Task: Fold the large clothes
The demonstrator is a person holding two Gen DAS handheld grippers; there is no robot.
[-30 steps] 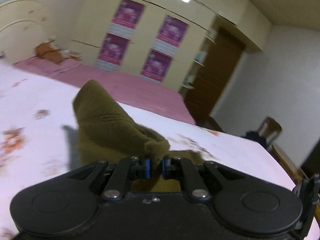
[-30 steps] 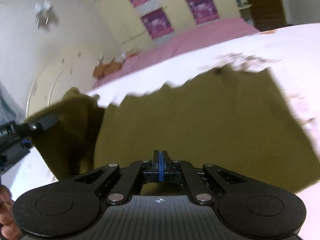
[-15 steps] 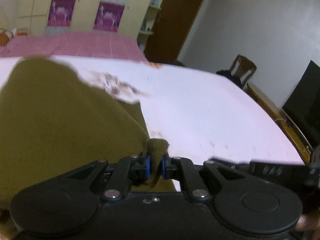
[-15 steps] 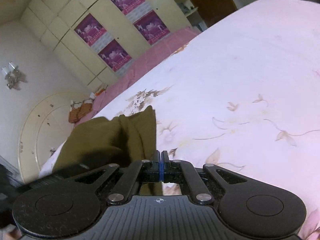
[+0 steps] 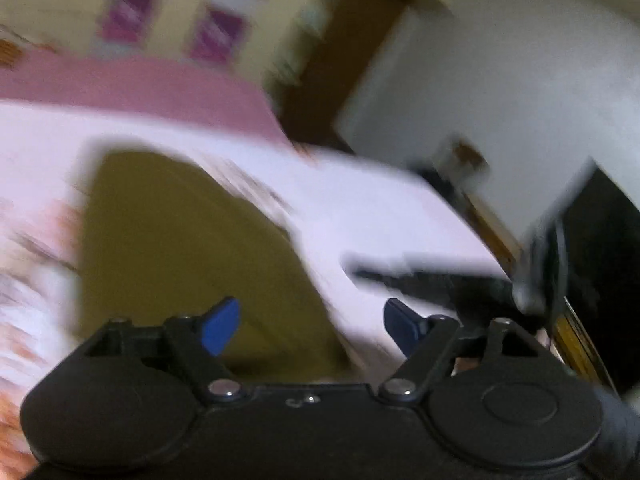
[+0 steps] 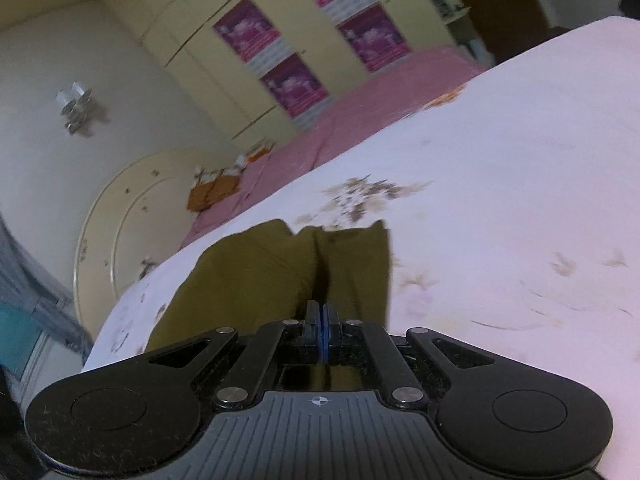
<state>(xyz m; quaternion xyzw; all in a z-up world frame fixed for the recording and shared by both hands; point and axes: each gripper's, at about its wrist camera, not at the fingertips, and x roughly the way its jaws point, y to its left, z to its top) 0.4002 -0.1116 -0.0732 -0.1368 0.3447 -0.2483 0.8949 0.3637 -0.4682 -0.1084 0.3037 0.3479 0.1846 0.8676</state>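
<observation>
The olive garment is spread on the floral bedsheet. The right gripper is pressed shut, and the garment's near edge appears to be pinched between its blue pads. The left gripper is spread wide and empty, the garment lying beneath and ahead of its left finger; that view is blurred.

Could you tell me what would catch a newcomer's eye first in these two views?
The olive-green garment lies folded on the pale floral bedspread, just ahead of both tongs. The left tongs gape wide over it, blue pads apart, while the right tongs are pressed shut. Behind, purple posters dot the cream wardrobe.
</observation>
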